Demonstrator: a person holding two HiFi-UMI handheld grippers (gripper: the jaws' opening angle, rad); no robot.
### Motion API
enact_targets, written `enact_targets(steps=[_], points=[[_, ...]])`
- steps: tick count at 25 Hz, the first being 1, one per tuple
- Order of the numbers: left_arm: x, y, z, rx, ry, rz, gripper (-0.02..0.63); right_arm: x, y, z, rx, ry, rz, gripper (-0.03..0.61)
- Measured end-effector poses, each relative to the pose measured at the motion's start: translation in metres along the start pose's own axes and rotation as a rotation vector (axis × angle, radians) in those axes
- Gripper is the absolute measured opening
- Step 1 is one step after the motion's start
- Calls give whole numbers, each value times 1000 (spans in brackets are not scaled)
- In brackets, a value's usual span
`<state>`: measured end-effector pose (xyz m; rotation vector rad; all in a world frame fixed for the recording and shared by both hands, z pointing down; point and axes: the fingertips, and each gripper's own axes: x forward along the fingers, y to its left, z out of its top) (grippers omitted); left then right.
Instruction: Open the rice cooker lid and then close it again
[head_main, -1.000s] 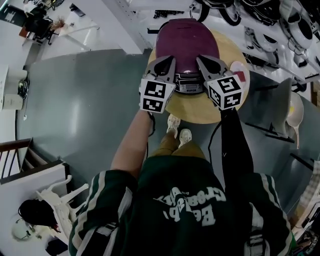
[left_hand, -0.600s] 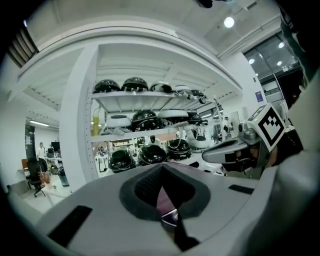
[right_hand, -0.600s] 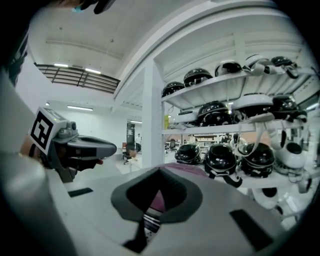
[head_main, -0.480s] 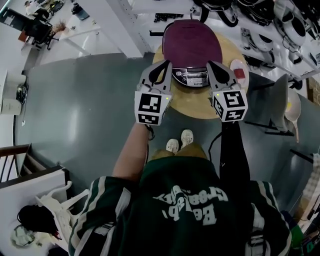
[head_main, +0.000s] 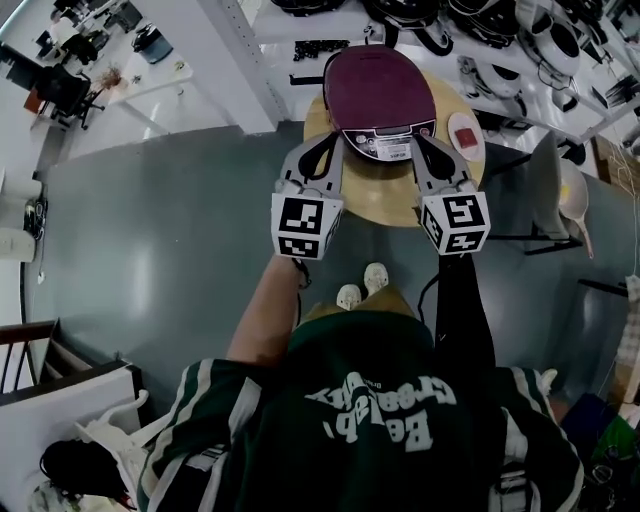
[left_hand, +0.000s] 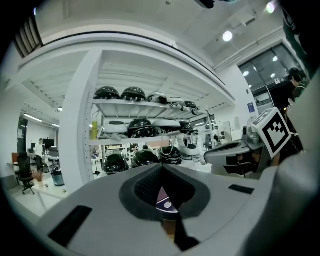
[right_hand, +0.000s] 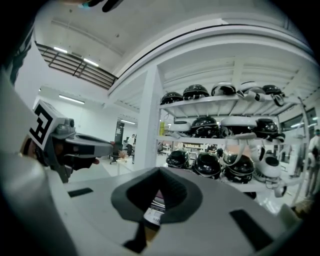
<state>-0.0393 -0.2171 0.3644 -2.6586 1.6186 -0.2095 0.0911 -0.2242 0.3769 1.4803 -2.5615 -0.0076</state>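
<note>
- While the person stands at a round wooden counter (head_main: 385, 205), the cooker (head_main: 385, 140) sits toward its far side. The dark red lid (head_main: 375, 85) lies flat on the cooker's body, and the panel (head_main: 390, 150) faces the person.
- The left hand-held gripper (head_main: 330, 145) is held just off the cooker's front left corner. The right hand-held gripper (head_main: 422, 148) mirrors it at the front right corner. From the head view neither seems to touch the cooker, though they are close enough that this is hard to judge.
- Each gripper's own view shows its jaws brought together at the tips with nothing between them. A sliver of the lid shows through the gap in the left gripper's pads, and a strip of the panel's label shows through the right's.
- Step in hand: the closed lid fits two stages. The grippers may be lined up at the front of a cooker about to be opened. Or the lid may be down again, with the grippers drawn just clear of it. These views do not settle which.
- What the next move calls for: in either case the spot that matters is probably the lid's front edge, above the panel, where a catch would be expected. No catch can be made out from here. Closed jaw tips would suit pressing more than gripping.
- A small red-and-white thing (head_main: 467, 130) lies on the counter just right of the cooker. Shelves (right_hand: 225, 107) of dark rounded items stand beyond.
</note>
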Motion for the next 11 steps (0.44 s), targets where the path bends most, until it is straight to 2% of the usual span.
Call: enact_targets(steps=[11], points=[[-43, -20, 4, 6, -31, -64, 0, -48, 26, 6, -17, -17, -51, 3]])
